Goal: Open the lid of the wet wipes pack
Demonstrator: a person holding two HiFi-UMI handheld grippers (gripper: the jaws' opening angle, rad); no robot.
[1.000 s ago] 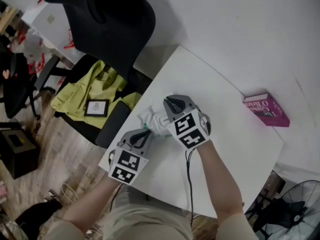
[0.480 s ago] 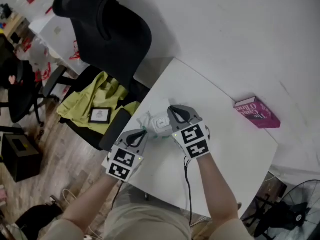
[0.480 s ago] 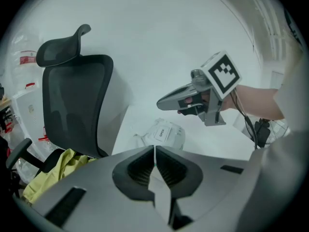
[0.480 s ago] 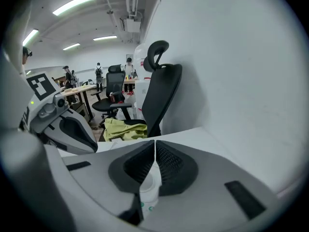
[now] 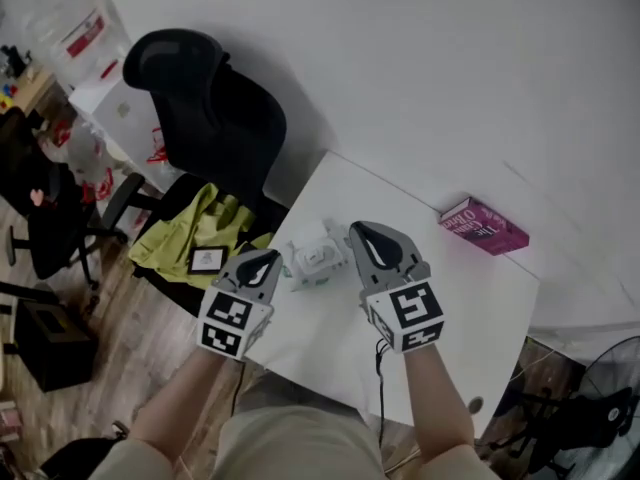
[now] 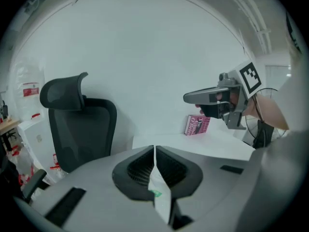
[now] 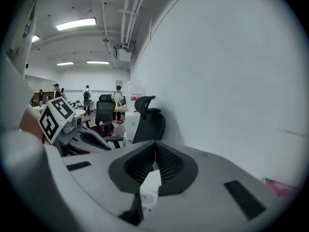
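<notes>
The wet wipes pack (image 5: 318, 256) is white and crumpled and hangs between my two grippers above the white table (image 5: 460, 298). My left gripper (image 5: 272, 260) is shut on the pack's left edge. In the left gripper view a thin white strip with a green mark (image 6: 159, 192) is pinched at the left gripper's (image 6: 154, 151) closed tips. My right gripper (image 5: 355, 233) is shut on the pack's right side. In the right gripper view a white piece with a round mark (image 7: 149, 190) sits clamped in the right gripper (image 7: 155, 146). Whether that piece is the lid, I cannot tell.
A pink book (image 5: 483, 226) lies at the table's far right by the wall. A black office chair (image 5: 215, 118) stands left of the table, with a yellow-green cloth (image 5: 195, 238) and a small framed card (image 5: 206, 260) on its seat. A fan (image 5: 610, 398) stands at the lower right.
Both grippers have risen from the table and taken the pack up with them. They now stand a little further apart with the pack stretched between them.
</notes>
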